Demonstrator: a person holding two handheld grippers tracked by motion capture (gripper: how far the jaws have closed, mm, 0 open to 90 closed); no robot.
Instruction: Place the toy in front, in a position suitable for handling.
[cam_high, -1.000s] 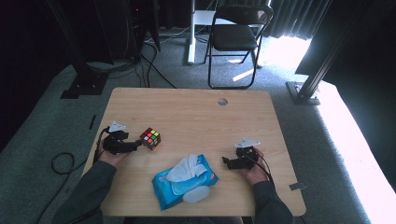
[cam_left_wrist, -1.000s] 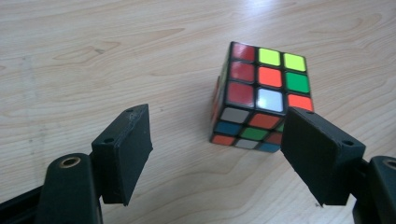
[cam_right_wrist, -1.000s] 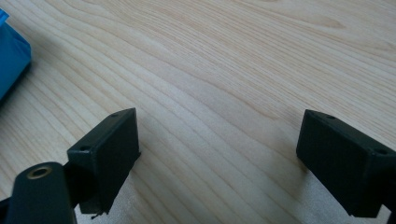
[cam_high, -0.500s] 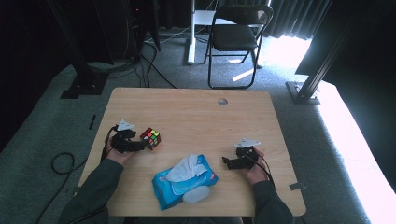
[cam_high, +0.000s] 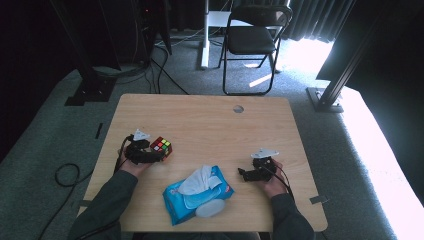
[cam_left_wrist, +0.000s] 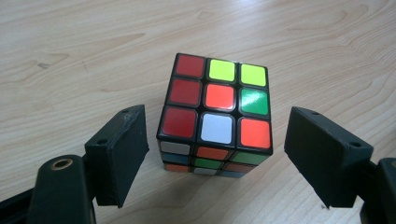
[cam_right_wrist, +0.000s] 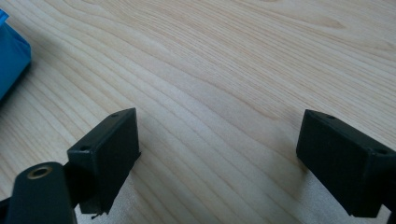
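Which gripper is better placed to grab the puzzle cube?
Left. The left gripper has open jaws on either side of the puzzle cube; the right gripper sits far across the table.

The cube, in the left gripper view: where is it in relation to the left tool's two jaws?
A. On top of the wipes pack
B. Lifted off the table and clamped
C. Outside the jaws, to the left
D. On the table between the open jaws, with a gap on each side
D: the cube sits on the table between the left tool's open jaws, a gap at each side.

A scrambled Rubik's cube (cam_left_wrist: 215, 115) sits flat on the table's left side.
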